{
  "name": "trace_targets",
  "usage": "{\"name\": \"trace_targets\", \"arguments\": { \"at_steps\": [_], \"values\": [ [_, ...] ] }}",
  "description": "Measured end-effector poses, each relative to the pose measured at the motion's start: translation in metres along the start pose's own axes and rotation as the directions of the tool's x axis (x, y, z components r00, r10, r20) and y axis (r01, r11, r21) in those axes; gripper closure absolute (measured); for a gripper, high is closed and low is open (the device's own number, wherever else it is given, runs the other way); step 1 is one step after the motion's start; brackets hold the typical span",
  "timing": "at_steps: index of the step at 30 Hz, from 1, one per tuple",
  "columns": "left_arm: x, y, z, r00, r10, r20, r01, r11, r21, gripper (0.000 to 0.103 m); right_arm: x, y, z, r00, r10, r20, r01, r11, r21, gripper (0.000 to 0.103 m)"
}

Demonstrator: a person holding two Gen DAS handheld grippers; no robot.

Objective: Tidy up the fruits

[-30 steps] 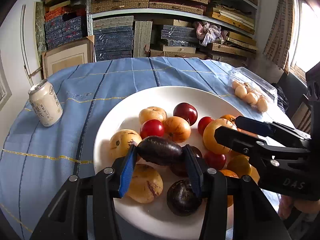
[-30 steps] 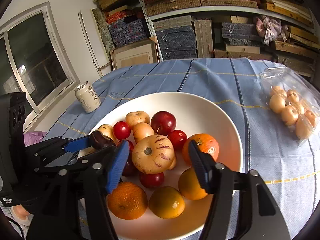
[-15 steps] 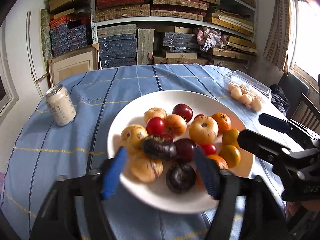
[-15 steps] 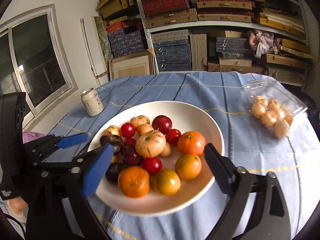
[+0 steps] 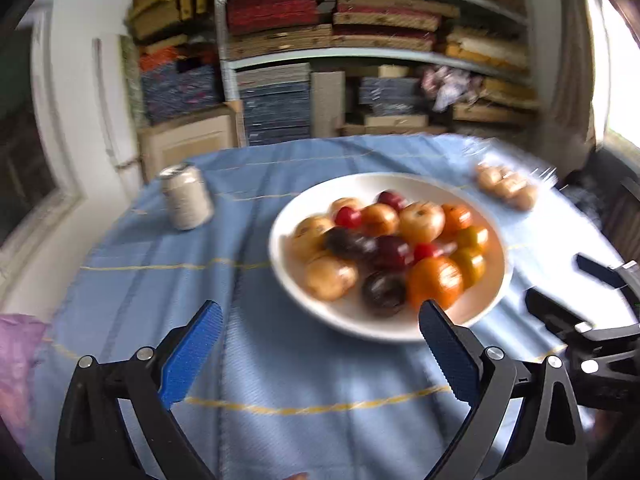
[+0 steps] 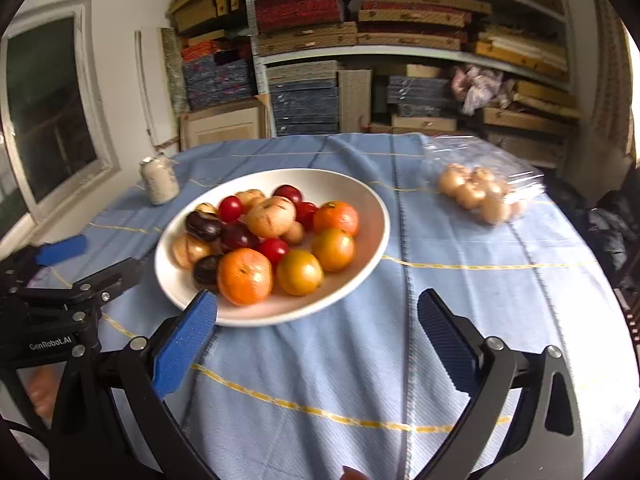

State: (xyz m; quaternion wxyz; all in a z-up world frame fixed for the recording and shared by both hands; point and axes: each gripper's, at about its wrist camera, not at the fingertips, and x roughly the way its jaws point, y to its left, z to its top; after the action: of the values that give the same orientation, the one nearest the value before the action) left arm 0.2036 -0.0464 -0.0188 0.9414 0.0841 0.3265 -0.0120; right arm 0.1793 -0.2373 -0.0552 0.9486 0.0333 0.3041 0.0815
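The left gripper, black with blue ribbed pads, has its jaws opening wide with only blue cloth between them; it grips nothing. The right gripper, of the same build, has jaws opening equally wide and likewise nothing in them. Each gripper hangs over bare cloth, short of the plate's near rim.

Just past the fingertips sits the wide white round plate piled with the fruits: oranges, small red tomatoes, pale yellow striped fruits and dark purple ones, all resting together on it. In the right wrist view the left blue pad overlaps the plate's near edge; whether it touches the rim cannot be told. The left wrist view is blurred.

The plate stands on a round table under a light blue tablecloth with thin yellow and dark stripes. To the plate's left, well apart, a pale drink can stands upright. To the right lies a clear plastic pack of small tan round fruits. Behind the table, shelves hold stacked flat boxes, and a window is at the left.
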Motion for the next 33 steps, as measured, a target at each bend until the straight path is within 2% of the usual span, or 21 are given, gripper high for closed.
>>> {"name": "trace_targets", "arguments": {
  "at_steps": [1, 2, 4, 7, 11, 15, 18, 24, 33],
  "values": [
    [0.0, -0.005, -0.002, 0.998, 0.057, -0.002, -0.057, 0.998, 0.03, 0.004, -0.002, 0.002, -0.003, 1.0, -0.017, 0.006, 0.017, 1.0, -0.012, 0.004],
    [-0.002, -0.007, -0.004, 0.996, 0.084, 0.007, -0.084, 0.995, 0.047, 0.004, -0.003, 0.004, -0.004, 0.999, -0.031, 0.011, 0.031, 0.999, -0.02, 0.004],
    [-0.005, -0.006, -0.007, 0.998, 0.056, 0.01, -0.056, 0.998, 0.041, 0.004, -0.007, 0.008, -0.008, 0.999, -0.038, 0.023, 0.039, 0.999, -0.033, 0.004],
    [-0.008, -0.001, -0.009, 1.0, -0.011, -0.009, 0.011, 1.0, 0.003, 0.004, -0.012, 0.011, -0.013, 1.0, -0.003, 0.016, 0.003, 0.999, -0.04, 0.004],
    [-0.017, 0.004, -0.012, 1.0, -0.021, -0.008, 0.02, 0.999, -0.031, 0.004, -0.015, 0.009, -0.014, 1.0, 0.018, 0.01, -0.018, 0.999, -0.03, 0.004],
    [-0.02, 0.008, -0.014, 0.999, -0.047, -0.025, 0.045, 0.997, -0.066, 0.004, -0.01, 0.011, -0.018, 0.997, -0.079, -0.024, 0.078, 0.996, -0.043, 0.004],
    [-0.021, 0.005, -0.015, 0.998, -0.059, -0.037, 0.057, 0.997, -0.058, 0.004, -0.006, 0.018, -0.019, 0.995, -0.101, -0.024, 0.099, 0.992, -0.077, 0.004],
    [-0.022, -0.003, -0.017, 0.997, -0.062, -0.04, 0.061, 0.998, -0.033, 0.004, -0.004, 0.024, -0.022, 0.997, -0.061, -0.041, 0.056, 0.993, -0.1, 0.004],
    [-0.024, -0.003, -0.017, 0.994, -0.098, -0.039, 0.097, 0.995, -0.033, 0.004, -0.008, 0.026, -0.022, 0.998, -0.045, -0.032, 0.041, 0.994, -0.1, 0.004]
  ]
}}
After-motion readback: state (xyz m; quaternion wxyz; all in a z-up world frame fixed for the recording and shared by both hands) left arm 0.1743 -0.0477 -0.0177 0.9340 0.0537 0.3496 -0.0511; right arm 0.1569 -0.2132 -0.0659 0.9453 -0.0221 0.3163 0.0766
